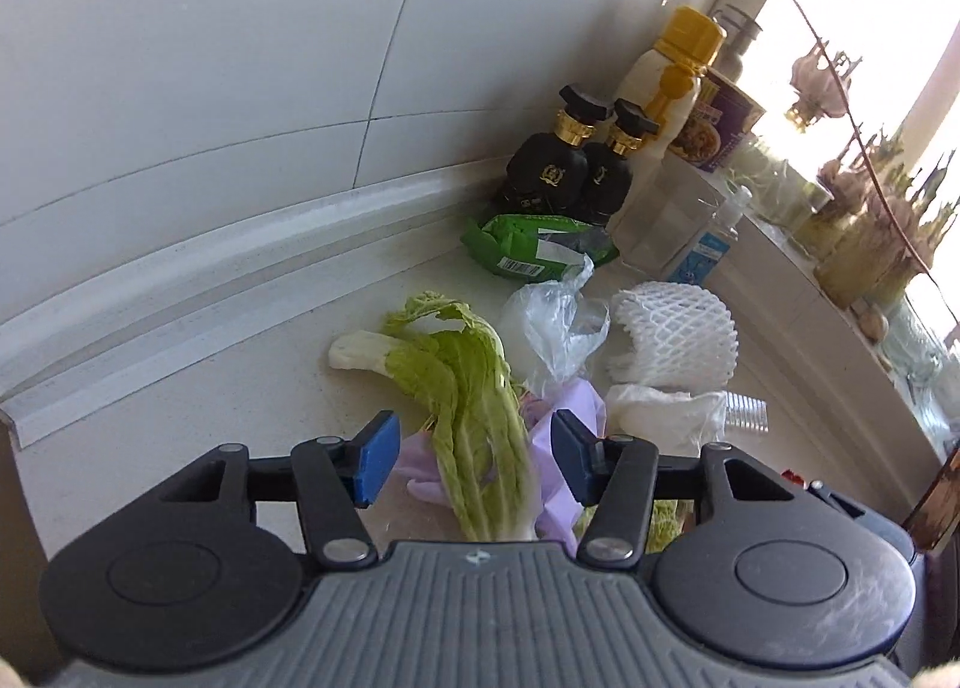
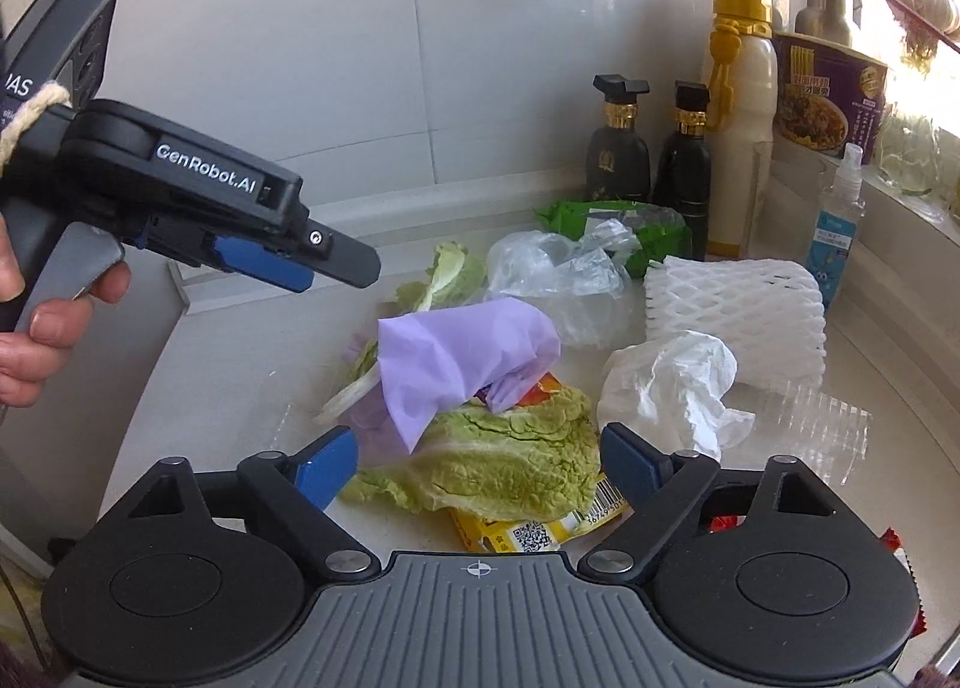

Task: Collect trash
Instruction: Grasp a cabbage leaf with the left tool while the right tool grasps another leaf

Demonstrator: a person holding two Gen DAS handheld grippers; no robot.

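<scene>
Left wrist view has your left gripper [image 1: 471,457] over a long cabbage leaf [image 1: 474,418] at lower centre, fingers partly apart with the leaf between them but not pinched as far as I can tell. Right wrist view: your right gripper [image 2: 477,463] sits at the bottom with fingers spread wide around a crinkly cabbage leaf [image 2: 504,466], gripping nothing. Honestly the job looks barely begun. The whole pile is still on the worktop [image 2: 228,364]: purple glove [image 2: 456,355] mid-frame on the greens, clear plastic bag [image 2: 558,274] above it, crumpled tissue [image 2: 672,382] and white foam net [image 2: 738,310] to the right, green wrapper [image 2: 606,220] further up, yellow packet [image 2: 528,532] under the leaf. No bin in either view.
</scene>
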